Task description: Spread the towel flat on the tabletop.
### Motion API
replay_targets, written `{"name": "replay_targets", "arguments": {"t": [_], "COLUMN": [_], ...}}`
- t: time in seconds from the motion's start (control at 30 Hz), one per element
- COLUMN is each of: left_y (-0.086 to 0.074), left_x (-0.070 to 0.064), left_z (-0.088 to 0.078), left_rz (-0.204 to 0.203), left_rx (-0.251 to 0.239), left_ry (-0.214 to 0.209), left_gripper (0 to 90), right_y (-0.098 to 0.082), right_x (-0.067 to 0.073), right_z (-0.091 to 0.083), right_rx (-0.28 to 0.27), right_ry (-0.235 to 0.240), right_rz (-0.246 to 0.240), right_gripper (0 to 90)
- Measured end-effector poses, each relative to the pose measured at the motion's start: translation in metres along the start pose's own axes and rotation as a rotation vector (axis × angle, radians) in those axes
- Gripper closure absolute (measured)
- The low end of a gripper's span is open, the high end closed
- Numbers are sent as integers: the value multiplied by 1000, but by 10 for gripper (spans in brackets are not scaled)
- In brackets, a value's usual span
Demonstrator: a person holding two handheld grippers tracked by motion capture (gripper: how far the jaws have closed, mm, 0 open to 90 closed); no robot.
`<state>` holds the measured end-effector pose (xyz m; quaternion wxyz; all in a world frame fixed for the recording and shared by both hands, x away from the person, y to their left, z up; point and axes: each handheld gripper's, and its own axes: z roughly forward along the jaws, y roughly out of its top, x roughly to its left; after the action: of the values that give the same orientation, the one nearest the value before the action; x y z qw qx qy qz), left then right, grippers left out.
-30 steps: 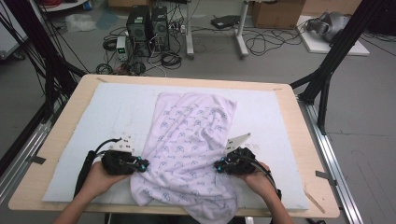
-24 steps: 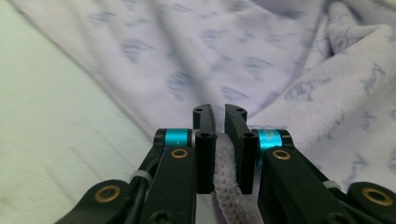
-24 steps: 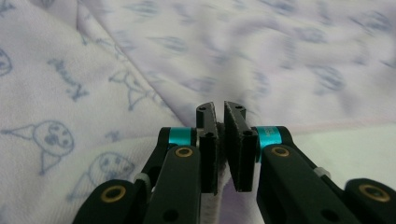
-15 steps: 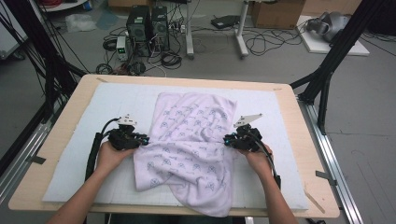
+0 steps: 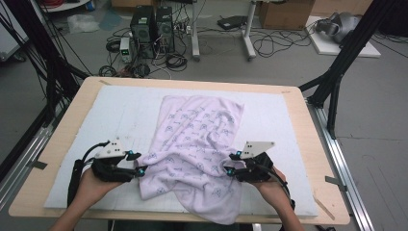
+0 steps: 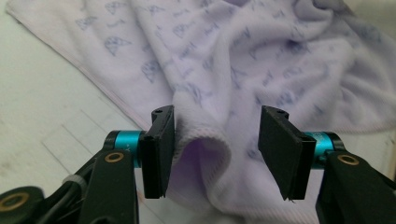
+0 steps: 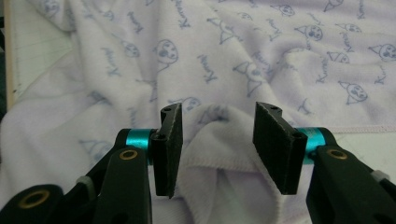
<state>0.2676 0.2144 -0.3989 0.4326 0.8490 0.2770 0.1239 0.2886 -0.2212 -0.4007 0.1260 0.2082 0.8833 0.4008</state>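
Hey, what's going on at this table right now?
A person is working a lilac printed towel on a white mat, a hand-held gripper in each hand. The left hand-held gripper and right hand-held gripper have just been opening; a towel fold sits loosely between each pair of jaws. The near part is bunched and hangs over the table edge.

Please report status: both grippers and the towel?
Left gripper and right gripper open, jaws just opened. Towel loose between jaws, rumpled on mat. Nothing in the way.
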Motion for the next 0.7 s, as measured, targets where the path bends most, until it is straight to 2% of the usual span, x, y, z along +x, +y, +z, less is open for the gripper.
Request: {"name": "replay_targets", "arguments": {"t": [0.07, 0.13, 0.23, 0.3, 0.4, 0.47, 0.57, 0.7], "left_y": [-5, -6, -5, -3, 1, 1, -2, -12], "left_x": [-3, -3, 2, 3, -4, -9, -11, -15], "left_z": [-4, -9, -15, -16, -12, -6, 3, 26], "left_rz": [-1, 0, -13, -28, -8, 14, 24, 40], "left_rx": [4, 3, -16, -33, -33, -18, 16, 122], "left_ry": [10, 26, 42, 16, -9, -23, -54, -111], "left_gripper": [449, 446, 445, 455, 471, 471, 469, 476], "right_y": [-3, -3, -1, 0, -2, -6, -11, -15], "right_x": [7, 11, 14, 15, 18, 19, 23, 30], "right_z": [-6, -12, -22, -23, -14, -4, 12, 30], "right_rx": [-13, -16, -37, -46, -18, -7, 17, 77], "right_ry": [-4, -16, -10, 26, 60, 81, 115, 149], "right_rz": [5, -14, -19, -16, -23, -19, -8, -44], "right_gripper": [523, 522, 522, 522, 510, 507, 504, 519]}}
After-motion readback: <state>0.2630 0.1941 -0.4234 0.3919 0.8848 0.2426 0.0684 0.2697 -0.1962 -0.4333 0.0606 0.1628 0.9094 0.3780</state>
